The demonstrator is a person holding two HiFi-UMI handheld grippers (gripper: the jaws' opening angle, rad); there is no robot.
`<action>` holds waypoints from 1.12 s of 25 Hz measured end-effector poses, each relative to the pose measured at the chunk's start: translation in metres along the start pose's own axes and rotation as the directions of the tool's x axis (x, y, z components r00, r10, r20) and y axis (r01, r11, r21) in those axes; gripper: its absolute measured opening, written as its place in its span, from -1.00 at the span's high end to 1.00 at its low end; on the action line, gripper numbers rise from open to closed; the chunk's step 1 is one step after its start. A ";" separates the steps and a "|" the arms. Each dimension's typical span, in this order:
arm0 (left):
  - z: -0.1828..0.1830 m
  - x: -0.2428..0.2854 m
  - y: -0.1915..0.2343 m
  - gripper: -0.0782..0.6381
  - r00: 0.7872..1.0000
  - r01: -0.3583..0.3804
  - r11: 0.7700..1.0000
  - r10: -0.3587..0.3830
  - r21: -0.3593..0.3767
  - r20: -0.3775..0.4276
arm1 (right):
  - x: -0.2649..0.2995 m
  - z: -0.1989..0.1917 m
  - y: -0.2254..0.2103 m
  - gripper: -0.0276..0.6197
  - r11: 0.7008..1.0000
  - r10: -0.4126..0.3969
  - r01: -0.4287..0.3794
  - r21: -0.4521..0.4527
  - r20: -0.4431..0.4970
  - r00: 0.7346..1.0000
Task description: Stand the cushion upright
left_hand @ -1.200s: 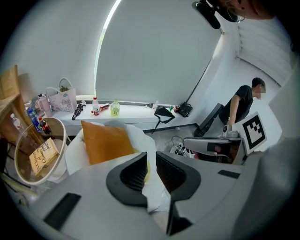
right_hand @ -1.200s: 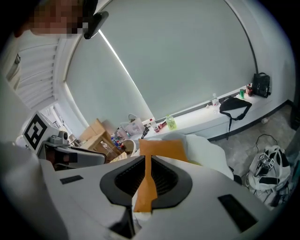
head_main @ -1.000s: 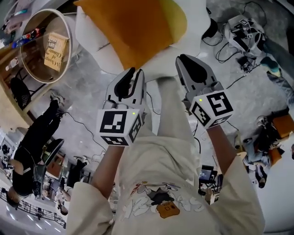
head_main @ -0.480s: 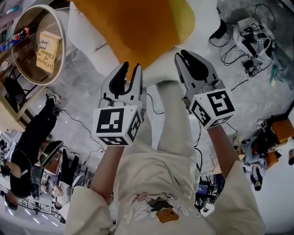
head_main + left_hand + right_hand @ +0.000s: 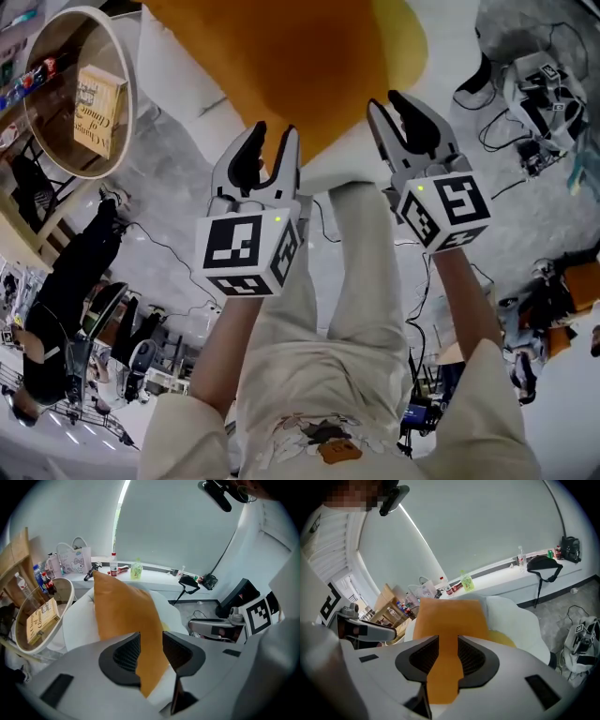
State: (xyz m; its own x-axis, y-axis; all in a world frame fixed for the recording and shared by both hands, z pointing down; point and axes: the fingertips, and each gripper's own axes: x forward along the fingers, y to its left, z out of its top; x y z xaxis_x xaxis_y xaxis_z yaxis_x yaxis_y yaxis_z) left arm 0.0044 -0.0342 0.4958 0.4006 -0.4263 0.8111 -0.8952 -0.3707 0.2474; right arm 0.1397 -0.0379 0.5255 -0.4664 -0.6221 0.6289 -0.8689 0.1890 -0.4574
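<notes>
The orange cushion (image 5: 309,66) stands on edge on the white armchair (image 5: 183,80), with something yellow (image 5: 408,42) behind it. My left gripper (image 5: 272,141) sits just below the cushion's lower left edge, its jaws opening. In the left gripper view the cushion (image 5: 124,616) shows through the gap of the left gripper (image 5: 151,651), and the pads stand clear of it. My right gripper (image 5: 394,105) is at the cushion's lower right, jaws also opening. In the right gripper view the cushion (image 5: 450,616) rises upright beyond the right gripper (image 5: 447,656), with nothing pressed between the pads.
A round glass-topped side table (image 5: 127,56) with a book (image 5: 94,98) stands left of the armchair. Cables and gear (image 5: 534,84) lie on the floor at the right. A person in black (image 5: 66,291) stands at the left. A window ledge (image 5: 154,571) carries bottles.
Both grippers' jaws have spread apart since a second ago. They now sit at the cushion's lower edge, while the cushion stays upright on the armchair.
</notes>
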 end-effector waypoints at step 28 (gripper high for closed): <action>-0.027 0.112 0.084 0.06 0.974 -0.220 0.972 0.215 -0.081 -0.069 | 0.151 -0.074 -0.122 0.14 0.998 -0.052 0.048 -0.032 -0.161 0.986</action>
State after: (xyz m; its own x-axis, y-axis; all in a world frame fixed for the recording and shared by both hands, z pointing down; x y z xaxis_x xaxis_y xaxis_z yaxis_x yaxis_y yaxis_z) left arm -0.0310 -0.0903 0.6216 0.1847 -0.4382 0.8797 -0.9742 -0.1999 0.1049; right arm 0.1632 -0.0987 0.7222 -0.4407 -0.5011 0.7448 -0.8951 0.1836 -0.4062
